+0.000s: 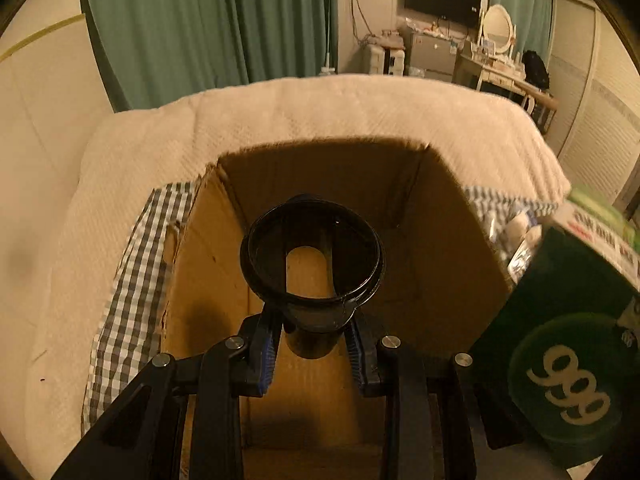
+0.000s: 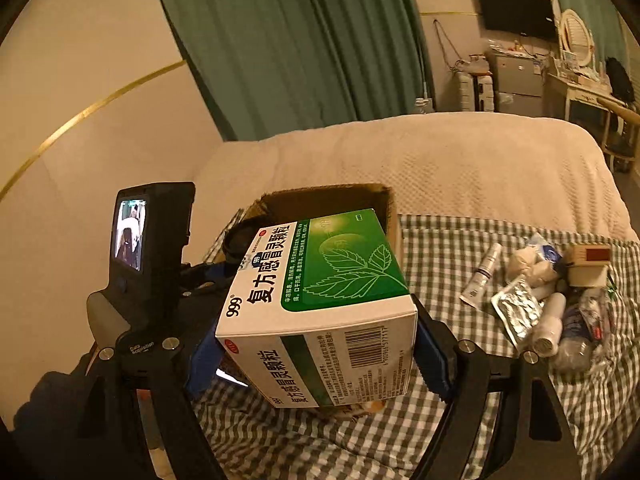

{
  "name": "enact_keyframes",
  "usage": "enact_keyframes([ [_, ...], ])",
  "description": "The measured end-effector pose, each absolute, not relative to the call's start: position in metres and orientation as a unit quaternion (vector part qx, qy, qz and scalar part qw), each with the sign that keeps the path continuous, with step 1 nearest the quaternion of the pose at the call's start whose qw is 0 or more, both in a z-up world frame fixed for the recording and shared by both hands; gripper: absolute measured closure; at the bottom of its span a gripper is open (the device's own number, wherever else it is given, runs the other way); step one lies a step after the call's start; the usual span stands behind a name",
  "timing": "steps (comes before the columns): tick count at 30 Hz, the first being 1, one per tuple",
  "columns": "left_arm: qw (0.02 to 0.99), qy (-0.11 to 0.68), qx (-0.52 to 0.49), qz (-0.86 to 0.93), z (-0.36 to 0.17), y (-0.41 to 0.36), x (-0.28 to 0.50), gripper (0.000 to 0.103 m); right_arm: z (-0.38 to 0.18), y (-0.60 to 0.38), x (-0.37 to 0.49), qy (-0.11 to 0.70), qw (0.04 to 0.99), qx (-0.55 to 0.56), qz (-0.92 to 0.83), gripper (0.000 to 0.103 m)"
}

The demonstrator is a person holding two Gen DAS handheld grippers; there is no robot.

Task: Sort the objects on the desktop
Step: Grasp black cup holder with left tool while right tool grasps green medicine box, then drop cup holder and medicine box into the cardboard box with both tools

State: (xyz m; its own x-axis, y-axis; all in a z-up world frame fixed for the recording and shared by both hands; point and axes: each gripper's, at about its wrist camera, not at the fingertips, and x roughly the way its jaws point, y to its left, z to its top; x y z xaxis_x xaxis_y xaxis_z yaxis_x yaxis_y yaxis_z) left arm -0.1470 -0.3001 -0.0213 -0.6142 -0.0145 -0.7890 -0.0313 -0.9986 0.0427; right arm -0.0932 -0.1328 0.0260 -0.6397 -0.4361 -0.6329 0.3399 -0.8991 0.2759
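Note:
My left gripper [image 1: 314, 334] is shut on a black open-topped cup [image 1: 312, 264] and holds it over the open cardboard box [image 1: 432, 240]. My right gripper [image 2: 316, 354] is shut on a green and white 999 medicine box [image 2: 320, 292] and holds it above the checked cloth, just in front of the cardboard box [image 2: 384, 200]. The medicine box also shows at the right edge of the left wrist view [image 1: 560, 340]. The left gripper's body with its small screen [image 2: 132, 236] sits to the left of the medicine box.
A pile of small items lies on the checked cloth [image 2: 440, 248] at the right: a tube [image 2: 482, 278], a foil blister pack [image 2: 516, 308], a white bottle [image 2: 550, 326], a small tan box [image 2: 590, 264]. A cream blanket [image 2: 400, 152] covers the bed behind.

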Motion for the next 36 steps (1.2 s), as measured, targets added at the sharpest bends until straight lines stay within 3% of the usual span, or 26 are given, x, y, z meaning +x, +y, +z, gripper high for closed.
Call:
enact_keyframes([
  [6, -0.009, 0.010, -0.450, 0.893, -0.024, -0.313, -0.152, 0.069, 0.009, -0.140, -0.117, -0.100, 0.237, 0.369, -0.893, 0.021],
  [7, -0.010, 0.013, -0.451, 0.892, -0.023, -0.314, -0.151, 0.055, 0.010, -0.142, -0.119, -0.103, 0.239, 0.366, -0.894, 0.020],
  [8, -0.013, 0.020, -0.451, 0.892, -0.022, -0.314, -0.151, 0.027, 0.011, -0.143, -0.121, -0.106, 0.237, 0.362, -0.895, 0.019],
  [10, -0.041, 0.047, -0.435, 0.898, -0.016, -0.312, -0.146, 0.003, 0.012, -0.142, -0.123, -0.120, 0.238, 0.354, -0.896, 0.000],
  [18, -0.020, 0.054, -0.396, 0.916, 0.017, -0.291, -0.122, 0.001, 0.032, -0.087, -0.105, -0.141, 0.207, 0.324, -0.912, 0.001],
  [27, 0.084, 0.028, -0.364, 0.927, 0.052, -0.173, -0.104, 0.001, 0.046, 0.060, -0.073, -0.126, 0.077, 0.307, -0.940, 0.000],
  [36, 0.118, 0.031, -0.387, 0.914, 0.004, -0.057, -0.114, 0.001, 0.042, 0.168, -0.054, -0.113, 0.007, 0.297, -0.948, 0.000],
])
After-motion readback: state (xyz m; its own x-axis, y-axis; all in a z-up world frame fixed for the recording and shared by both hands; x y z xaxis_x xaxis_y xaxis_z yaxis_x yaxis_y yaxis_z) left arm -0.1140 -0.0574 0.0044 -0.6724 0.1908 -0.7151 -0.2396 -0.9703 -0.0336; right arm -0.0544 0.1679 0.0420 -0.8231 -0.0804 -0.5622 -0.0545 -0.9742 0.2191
